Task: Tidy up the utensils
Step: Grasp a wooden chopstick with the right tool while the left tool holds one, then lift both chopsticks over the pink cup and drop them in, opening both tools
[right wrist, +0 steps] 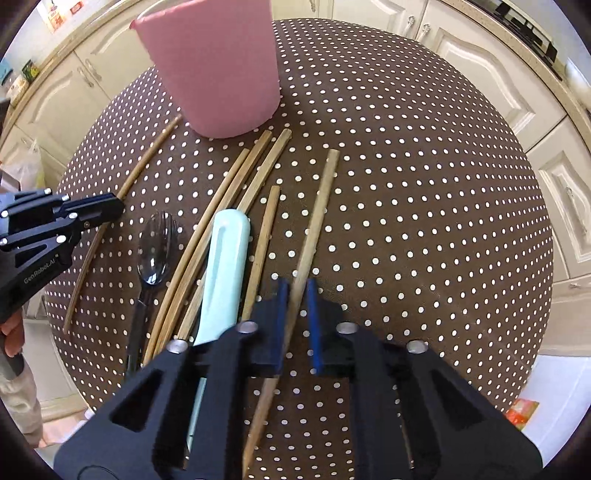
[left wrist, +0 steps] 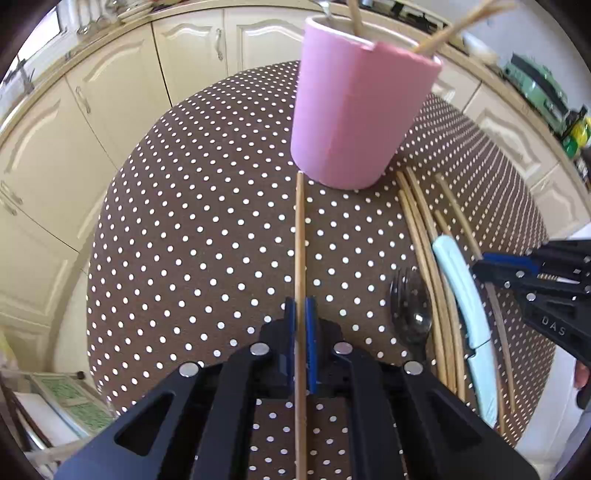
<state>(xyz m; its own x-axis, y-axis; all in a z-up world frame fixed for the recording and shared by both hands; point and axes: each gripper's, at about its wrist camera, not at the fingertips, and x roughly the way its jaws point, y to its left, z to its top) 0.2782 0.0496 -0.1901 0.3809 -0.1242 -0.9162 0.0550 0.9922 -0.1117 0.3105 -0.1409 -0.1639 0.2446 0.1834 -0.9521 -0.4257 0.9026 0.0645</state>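
Both grippers, left point(left wrist: 300, 314) and right point(right wrist: 297, 295), each clamp one chopstick point(left wrist: 300, 236) between blue pads.

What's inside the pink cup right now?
From the left wrist view, two wooden chopsticks and a metal utensil stick out of the pink cup. Its wall hides everything lower down.
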